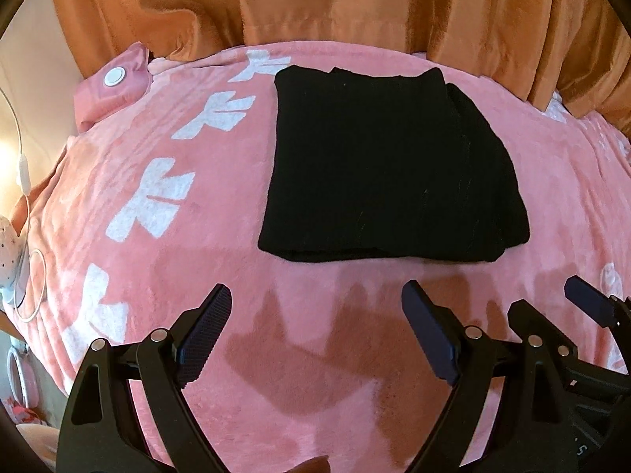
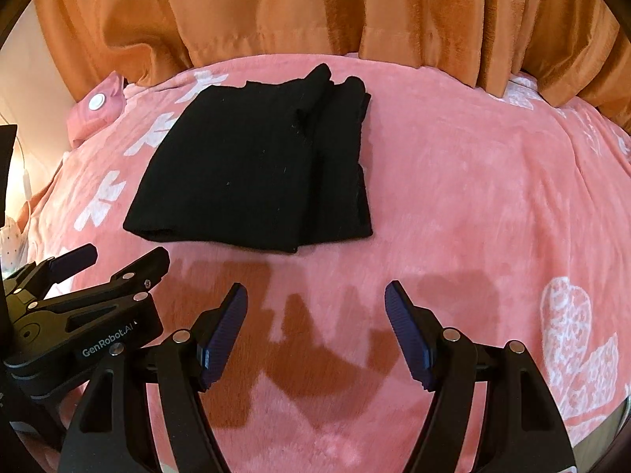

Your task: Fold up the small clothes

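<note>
A black garment lies folded into a flat rectangle on the pink blanket, and the right wrist view shows the black garment too. My left gripper hovers just short of its near edge, open, nothing between the fingers. My right gripper also hangs short of the near edge, open and empty. The right gripper's fingertips show at the right edge of the left wrist view. The left gripper shows at the lower left of the right wrist view. Neither gripper touches the cloth.
Orange curtains hang behind the bed. A pink pillow corner with a white button sits at the back left. A white cable runs down the left edge. White bow prints mark the blanket.
</note>
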A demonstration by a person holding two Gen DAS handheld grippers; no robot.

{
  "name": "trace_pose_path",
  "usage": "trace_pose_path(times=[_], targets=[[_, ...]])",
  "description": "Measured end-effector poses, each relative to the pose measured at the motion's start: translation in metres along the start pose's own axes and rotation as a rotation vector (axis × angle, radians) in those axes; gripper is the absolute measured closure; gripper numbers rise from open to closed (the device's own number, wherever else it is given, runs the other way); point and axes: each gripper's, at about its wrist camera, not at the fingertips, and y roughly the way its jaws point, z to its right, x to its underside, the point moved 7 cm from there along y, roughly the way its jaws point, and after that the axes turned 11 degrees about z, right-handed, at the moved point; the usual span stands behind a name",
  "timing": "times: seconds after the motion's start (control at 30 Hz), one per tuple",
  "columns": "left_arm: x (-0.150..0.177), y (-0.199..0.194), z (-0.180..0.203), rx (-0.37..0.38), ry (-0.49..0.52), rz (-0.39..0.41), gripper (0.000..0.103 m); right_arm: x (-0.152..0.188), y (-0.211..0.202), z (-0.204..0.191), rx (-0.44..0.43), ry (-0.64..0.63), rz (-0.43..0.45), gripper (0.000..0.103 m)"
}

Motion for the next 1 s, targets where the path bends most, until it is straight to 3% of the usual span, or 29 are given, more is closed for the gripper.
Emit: trace_pose_path(times=[1.0], targets=[[0.0072, 0.0068, -0.0026, -0.027, 0.008, -0.029, 0.018, 0.006, 0.0017, -0.0024, 0.02, 0.005, -0.012, 0.033]])
